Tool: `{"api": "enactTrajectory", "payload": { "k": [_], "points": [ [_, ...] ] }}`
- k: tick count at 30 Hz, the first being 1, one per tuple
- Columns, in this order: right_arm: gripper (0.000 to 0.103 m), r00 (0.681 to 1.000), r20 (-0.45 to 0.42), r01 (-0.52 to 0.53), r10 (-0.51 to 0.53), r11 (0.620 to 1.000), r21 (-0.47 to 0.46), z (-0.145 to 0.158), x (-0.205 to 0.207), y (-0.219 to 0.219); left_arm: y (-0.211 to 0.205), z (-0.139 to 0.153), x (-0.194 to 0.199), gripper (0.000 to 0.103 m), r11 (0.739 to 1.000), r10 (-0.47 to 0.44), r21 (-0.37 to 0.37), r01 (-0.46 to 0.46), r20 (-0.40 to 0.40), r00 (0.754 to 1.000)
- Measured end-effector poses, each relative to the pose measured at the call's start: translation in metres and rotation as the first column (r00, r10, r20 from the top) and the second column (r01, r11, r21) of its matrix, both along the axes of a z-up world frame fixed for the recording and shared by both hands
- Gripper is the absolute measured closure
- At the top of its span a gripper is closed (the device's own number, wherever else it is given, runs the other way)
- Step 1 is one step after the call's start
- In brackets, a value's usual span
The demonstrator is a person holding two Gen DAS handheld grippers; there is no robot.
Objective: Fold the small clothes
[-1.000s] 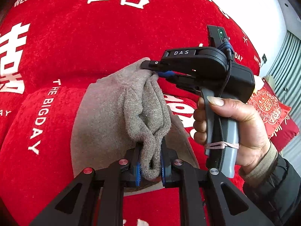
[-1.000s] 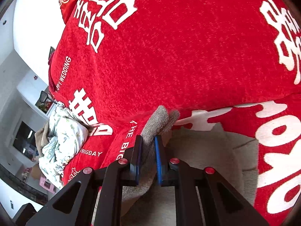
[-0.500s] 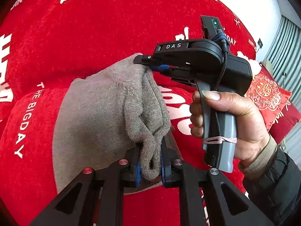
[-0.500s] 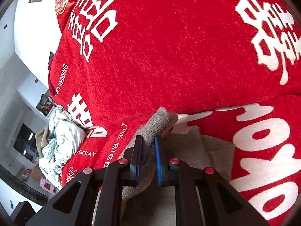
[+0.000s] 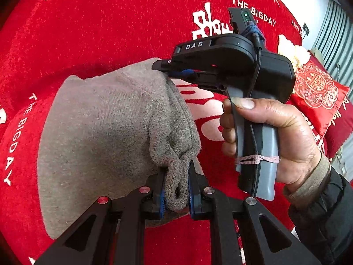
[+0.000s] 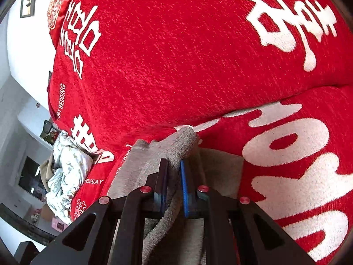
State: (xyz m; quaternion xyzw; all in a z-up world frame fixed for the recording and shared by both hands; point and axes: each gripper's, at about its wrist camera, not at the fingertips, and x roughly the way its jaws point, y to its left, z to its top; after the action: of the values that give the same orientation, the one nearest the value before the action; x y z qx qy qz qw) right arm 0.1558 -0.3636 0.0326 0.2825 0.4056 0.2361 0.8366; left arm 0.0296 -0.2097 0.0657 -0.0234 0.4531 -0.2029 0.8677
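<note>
Spreading leftward in the left wrist view, the grey knitted garment (image 5: 99, 137) lies flat on the red wedding bedspread (image 5: 110, 33), its raised folded edge running away from the camera. The left gripper (image 5: 175, 190) has its fingers narrowed onto the near end of that edge; to the right, the right gripper (image 5: 167, 69) pinches the far end. Laying the edge down leftward looks like the next step.

Both wrist views close, downward, sharing grey garment (image 5: 99, 121)
</note>
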Motion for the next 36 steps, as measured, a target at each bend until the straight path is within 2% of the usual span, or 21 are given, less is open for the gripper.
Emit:
{"api": "enactTrajectory", "payload": {
  "k": [7,12,17,32,35,36],
  "points": [
    [0.091,0.999,0.032,0.009,-0.01,1.0,0.026,0.003,-0.002,-0.01,-0.011,0.0,0.002,0.087,1.0,-0.021,0.016,0.021,0.005,1.0],
    [0.092,0.999,-0.039,0.031,-0.031,0.999,-0.01,-0.023,0.003,-0.016,-0.018,-0.021,0.012,0.087,0.999,-0.021,0.038,0.023,-0.054,0.998],
    [0.092,0.997,-0.059,0.042,-0.043,0.999,-0.022,-0.033,0.003,-0.018,-0.024,-0.024,0.015,0.087,0.997,-0.026,0.066,0.029,-0.051,0.998],
    [0.094,0.992,-0.091,0.069,-0.087,0.981,-0.18,-0.027,0.008,-0.002,-0.032,-0.024,0.013,0.087,0.996,-0.022,0.088,0.027,-0.057,0.998],
    [0.095,0.993,-0.081,0.064,-0.088,0.964,-0.259,-0.025,0.01,0.006,-0.029,-0.024,0.015,0.087,0.998,-0.035,0.057,0.04,-0.075,0.997],
    [0.095,0.992,-0.091,0.061,-0.087,0.965,-0.257,-0.023,0.009,0.006,-0.026,-0.022,0.014,0.084,0.998,-0.041,0.035,0.044,-0.084,0.996]
  ]
}}
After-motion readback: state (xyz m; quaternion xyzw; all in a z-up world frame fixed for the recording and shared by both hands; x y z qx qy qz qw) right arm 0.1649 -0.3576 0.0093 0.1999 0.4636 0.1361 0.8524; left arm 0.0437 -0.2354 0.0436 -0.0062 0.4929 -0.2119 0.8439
